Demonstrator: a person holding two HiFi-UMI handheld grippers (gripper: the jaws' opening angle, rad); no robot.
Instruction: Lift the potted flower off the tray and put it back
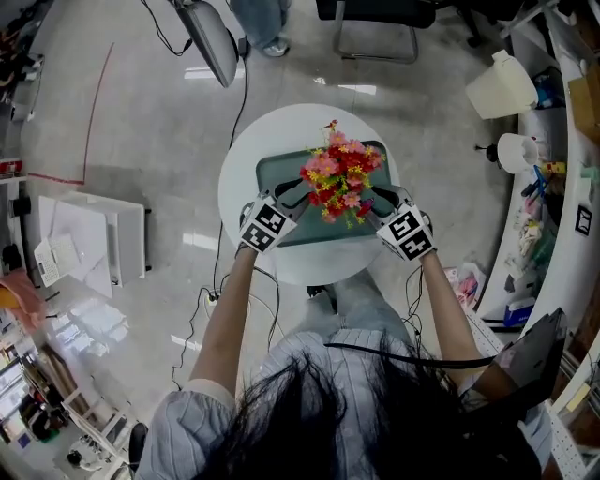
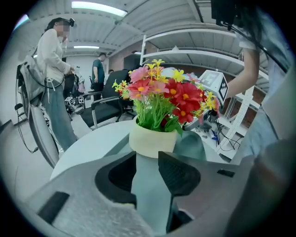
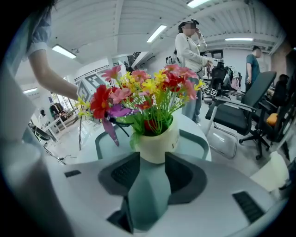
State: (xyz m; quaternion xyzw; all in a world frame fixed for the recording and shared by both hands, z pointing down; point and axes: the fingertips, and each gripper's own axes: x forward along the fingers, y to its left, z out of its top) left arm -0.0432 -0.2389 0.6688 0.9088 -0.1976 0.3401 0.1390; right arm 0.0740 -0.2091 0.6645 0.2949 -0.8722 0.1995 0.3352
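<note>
The potted flower [image 1: 339,178], red, pink and yellow blooms in a cream pot [image 2: 152,141], stands on the grey-green tray [image 1: 272,173] on a small round white table [image 1: 246,159]. My left gripper [image 1: 298,195] sits at the pot's left and my right gripper [image 1: 375,202] at its right, both low over the tray. In the left gripper view the left gripper [image 2: 147,162] is open, with the pot just beyond its tips and only tray in the gap. In the right gripper view the right gripper [image 3: 152,162] is open too, and the pot [image 3: 157,143] stands right at its tips.
A black chair [image 1: 375,19] stands beyond the table. A white stand [image 1: 89,234] is on the floor at the left, and a cluttered curved shelf with a white jug [image 1: 502,86] runs along the right. A person [image 2: 53,69] stands in the background near office chairs [image 3: 240,115].
</note>
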